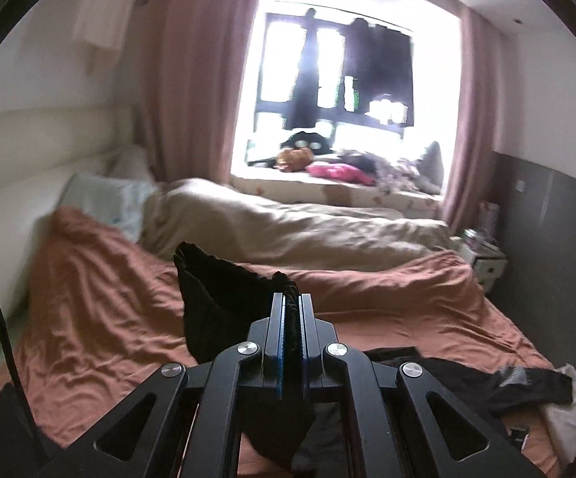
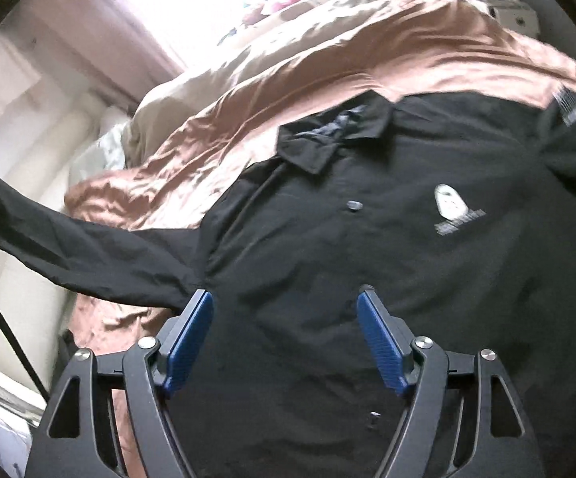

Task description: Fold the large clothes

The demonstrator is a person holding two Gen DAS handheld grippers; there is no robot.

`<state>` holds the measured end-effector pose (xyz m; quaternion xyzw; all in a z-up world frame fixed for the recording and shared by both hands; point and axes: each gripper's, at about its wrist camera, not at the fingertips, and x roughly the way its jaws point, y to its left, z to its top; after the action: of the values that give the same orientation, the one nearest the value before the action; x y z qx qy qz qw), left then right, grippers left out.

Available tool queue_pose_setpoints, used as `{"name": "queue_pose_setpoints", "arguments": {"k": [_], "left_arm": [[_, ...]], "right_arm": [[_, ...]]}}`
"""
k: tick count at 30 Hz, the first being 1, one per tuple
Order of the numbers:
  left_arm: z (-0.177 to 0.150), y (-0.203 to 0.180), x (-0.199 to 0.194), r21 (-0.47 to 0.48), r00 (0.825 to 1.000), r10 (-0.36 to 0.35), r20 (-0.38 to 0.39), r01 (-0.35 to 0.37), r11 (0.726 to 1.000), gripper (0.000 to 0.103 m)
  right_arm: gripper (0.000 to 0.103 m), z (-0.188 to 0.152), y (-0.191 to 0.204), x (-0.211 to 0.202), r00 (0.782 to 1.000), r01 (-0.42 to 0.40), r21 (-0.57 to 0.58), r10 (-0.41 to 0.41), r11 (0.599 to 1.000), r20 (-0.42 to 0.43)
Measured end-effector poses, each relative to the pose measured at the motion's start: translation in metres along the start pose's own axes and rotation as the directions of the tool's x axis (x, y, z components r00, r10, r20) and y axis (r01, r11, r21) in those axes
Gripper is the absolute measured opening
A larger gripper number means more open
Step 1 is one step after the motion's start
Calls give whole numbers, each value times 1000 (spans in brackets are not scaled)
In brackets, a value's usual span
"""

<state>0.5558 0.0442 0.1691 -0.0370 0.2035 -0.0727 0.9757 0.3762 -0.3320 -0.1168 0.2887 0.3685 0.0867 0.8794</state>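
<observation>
The left gripper [image 1: 291, 298] has its jaws pressed together on a bunch of black cloth, part of the black shirt [image 1: 216, 298], which rises in a crumpled peak to the left of the fingers and hangs below them. More of the black garment lies spread on the bed's rust-orange sheet [image 1: 100, 318] at lower right. Beyond it a beige duvet [image 1: 288, 227] lies heaped across the bed, with a pale blue pillow [image 1: 104, 203] at the padded headboard. Pink curtains [image 1: 192, 71] frame a bright window [image 1: 339, 71], where dark clothes hang and soft toys [image 1: 327, 165] rest on the sill.
</observation>
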Motion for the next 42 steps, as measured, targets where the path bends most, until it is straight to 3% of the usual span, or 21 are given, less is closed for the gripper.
{"name": "queue_pose_setpoints", "arguments": {"k": [8, 12, 18, 23, 24, 26, 27, 28, 30, 36, 42], "left_arm": [[1, -111, 26, 142, 995, -93, -31, 97, 985, 5], [-9, -163, 47, 194, 989, -133, -64, 143, 971, 5], [-32, -233, 83, 225, 969, -206, -136, 233, 946, 5], [-63, -273, 124, 212, 937, -262, -233, 312, 926, 6], [-71, -279, 136, 195, 916, -287, -282, 347, 917, 7], [-84, -288, 151, 180, 888, -297, -350, 375, 909, 19], [-92, -291, 158, 167, 871, -304, -386, 390, 905, 40], [-100, -292, 163, 160, 860, -301, -413, 394, 905, 69], [-110, -285, 163, 164, 864, -288, -412, 381, 910, 85], [-123, -242, 168, 184, 876, -195, -440, 301, 936, 85], [-149, -159, 164, 160, 885, -105, -453, 197, 967, 85]], "right_arm": [[73, 16, -53, -37, 998, -24, 104, 18, 994, 59], [73, 18, -77, -45, 997, 8, 165, -20, 986, 71], [73, 23, -111, -67, 992, -8, 272, -27, 962, 123], [73, 18, -135, -72, 989, -32, 386, -26, 922, 146], [73, 18, -136, -71, 988, -38, 398, -25, 916, 152], [73, 17, -140, -71, 987, -35, 414, -33, 910, 157], [73, 18, -142, -71, 987, -36, 419, -35, 907, 160], [73, 18, -144, -72, 986, -37, 426, -37, 904, 164], [73, 17, -147, -74, 985, -35, 438, -44, 898, 169], [73, 13, -153, -68, 988, -38, 479, -37, 877, 147], [73, 17, -165, -73, 988, -53, 516, -32, 855, 154]]}}
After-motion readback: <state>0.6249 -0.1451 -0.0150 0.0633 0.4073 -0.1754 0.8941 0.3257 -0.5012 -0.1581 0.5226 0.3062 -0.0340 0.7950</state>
